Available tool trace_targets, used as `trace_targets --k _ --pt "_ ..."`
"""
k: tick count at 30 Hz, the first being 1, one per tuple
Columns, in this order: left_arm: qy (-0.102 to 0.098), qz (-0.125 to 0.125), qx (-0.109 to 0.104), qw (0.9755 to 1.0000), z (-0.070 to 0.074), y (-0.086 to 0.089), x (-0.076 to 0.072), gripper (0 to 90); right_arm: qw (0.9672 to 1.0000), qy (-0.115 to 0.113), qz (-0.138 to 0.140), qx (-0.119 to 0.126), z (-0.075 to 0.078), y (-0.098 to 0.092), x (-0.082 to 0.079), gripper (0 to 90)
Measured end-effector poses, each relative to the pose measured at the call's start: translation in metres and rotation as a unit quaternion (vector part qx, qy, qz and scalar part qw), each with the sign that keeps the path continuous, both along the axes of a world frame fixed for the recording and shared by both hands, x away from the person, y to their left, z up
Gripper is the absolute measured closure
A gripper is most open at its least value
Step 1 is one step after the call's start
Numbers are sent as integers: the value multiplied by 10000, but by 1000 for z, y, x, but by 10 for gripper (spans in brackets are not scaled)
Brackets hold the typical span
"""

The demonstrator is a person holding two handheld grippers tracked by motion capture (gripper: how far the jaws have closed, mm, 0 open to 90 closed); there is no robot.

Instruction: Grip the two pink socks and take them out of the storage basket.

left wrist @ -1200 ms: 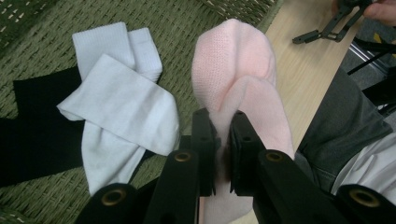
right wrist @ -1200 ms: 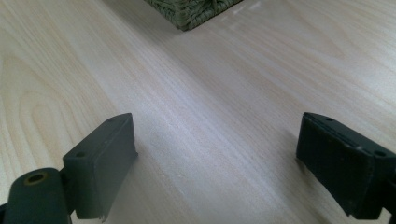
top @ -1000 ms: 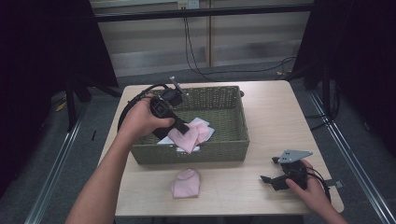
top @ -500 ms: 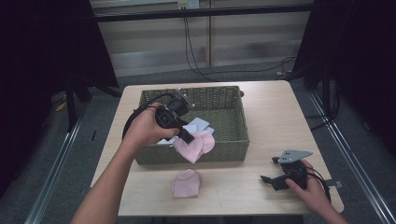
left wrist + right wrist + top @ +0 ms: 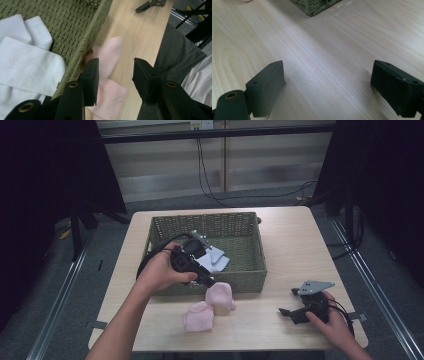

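Lower right of the high view: the right gripper (image 5: 289, 312) rests on the light wooden table (image 5: 290, 245), jaws wide apart and empty. Lower centre: two soft pale pink socks, one (image 5: 198, 316) flat on the table, the other (image 5: 220, 297) blurred below the left gripper (image 5: 210, 282), whose jaws stand open. Behind, the green woven rectangular basket (image 5: 250, 270) holds folded white cloths (image 5: 216, 259).

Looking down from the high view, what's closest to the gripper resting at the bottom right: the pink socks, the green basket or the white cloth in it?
From the right gripper:
1. Pink socks, on the table to its left.
2. Green basket, its near wall close behind them; nearly a tie.
3. White cloth, inside the basket.
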State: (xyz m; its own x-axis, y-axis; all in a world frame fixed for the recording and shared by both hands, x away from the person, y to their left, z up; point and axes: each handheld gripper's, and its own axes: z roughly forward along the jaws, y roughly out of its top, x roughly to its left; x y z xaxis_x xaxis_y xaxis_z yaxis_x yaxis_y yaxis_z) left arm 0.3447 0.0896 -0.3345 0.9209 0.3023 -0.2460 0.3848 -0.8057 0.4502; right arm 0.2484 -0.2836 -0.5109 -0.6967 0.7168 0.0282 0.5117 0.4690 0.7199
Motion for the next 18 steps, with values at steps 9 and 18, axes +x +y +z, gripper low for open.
trace_targets --k 9,18 --pt "-196 131 128 9996 -14 13 -3 471 10000 1 0 0 0 0 0 111" --pt "-247 182 231 9993 -30 28 -7 445 10000 1 1 0 0 0 0 111"
